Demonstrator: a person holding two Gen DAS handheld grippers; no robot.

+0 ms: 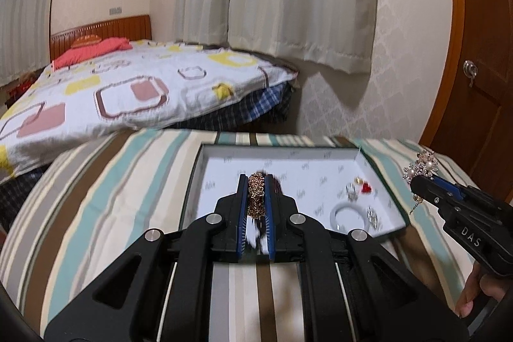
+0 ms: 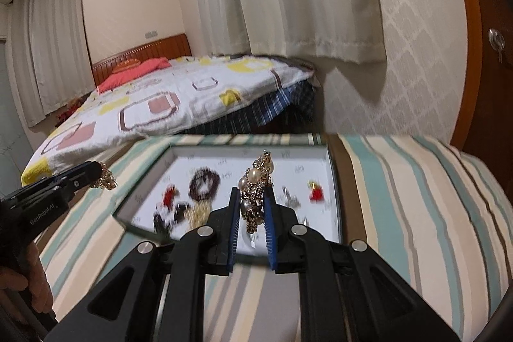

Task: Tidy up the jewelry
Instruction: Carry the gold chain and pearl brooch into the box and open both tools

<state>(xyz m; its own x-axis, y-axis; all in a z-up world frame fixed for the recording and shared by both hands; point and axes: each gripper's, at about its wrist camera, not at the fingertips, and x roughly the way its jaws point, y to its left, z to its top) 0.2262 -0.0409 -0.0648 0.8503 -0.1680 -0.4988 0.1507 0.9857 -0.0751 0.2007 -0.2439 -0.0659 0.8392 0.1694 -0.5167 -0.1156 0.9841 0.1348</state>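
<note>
Black linkage arms fill the foreground of both wrist views, each gripper tilted downward over the shallow white open box [image 1: 224,159] on the striped cloth-covered surface [image 1: 128,169]. On the left gripper [image 1: 257,181], the blue-padded fingers [image 1: 241,213] pinch a bunched gold chain [image 1: 256,194] held above the box. On the right gripper [image 2: 253,197], the fingers [image 2: 269,226] pinch a gold rhinestone-and-pearl piece [image 2: 256,181] that stands up between them.

Only the left view shows a white bangle [image 1: 349,213], a small red charm [image 1: 366,188] and silver bits in the box's right part, plus a hand [image 1: 471,297] on the right handle. Only the right view shows a dark beaded bracelet [image 2: 205,183], a red trinket [image 2: 169,194] and blurred dark pieces at the box's left, with another red charm [image 2: 315,193] at the right.
</note>
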